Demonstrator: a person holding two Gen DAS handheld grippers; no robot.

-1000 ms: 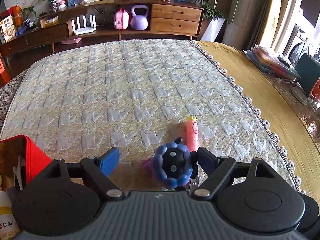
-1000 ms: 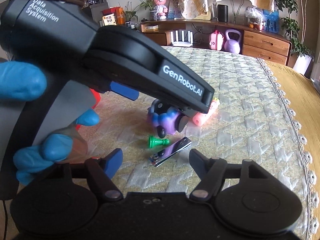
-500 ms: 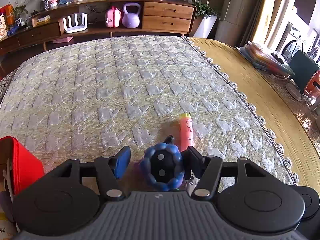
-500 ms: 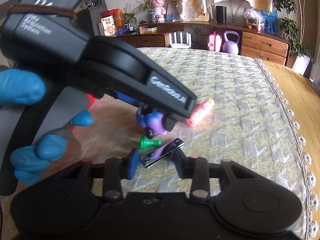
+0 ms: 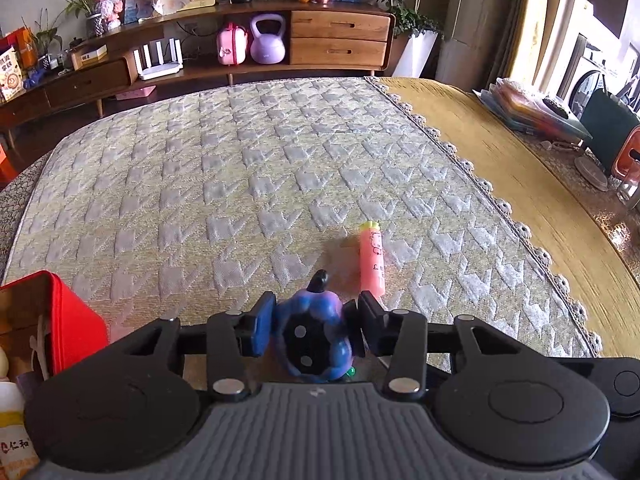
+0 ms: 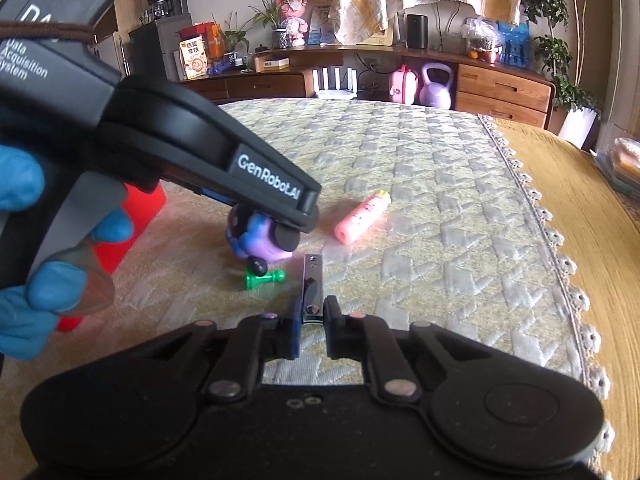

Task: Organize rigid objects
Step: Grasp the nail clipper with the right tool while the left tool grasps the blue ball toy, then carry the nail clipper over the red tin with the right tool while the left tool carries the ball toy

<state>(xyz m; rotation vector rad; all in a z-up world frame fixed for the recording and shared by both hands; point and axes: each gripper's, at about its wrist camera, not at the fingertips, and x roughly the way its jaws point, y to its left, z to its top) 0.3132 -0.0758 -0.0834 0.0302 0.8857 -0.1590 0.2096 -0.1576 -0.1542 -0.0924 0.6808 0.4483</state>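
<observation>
Quilted bedspread, left-wrist view: left gripper, jaws just closing, clamps the blue-purple toy near the surface's near edge; far expanse open. Right-wrist view: right gripper, jaws just closing, pinches the nail clipper; lace-trimmed right edge clear.

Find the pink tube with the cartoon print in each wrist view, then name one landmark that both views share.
Left wrist view: the pink tube lies on the quilted cover, just beyond and right of the purple toy.
Right wrist view: the pink tube lies right of centre, beyond the nail clipper.
Shared landmark: the purple kettlebell on the wooden shelf.
</observation>
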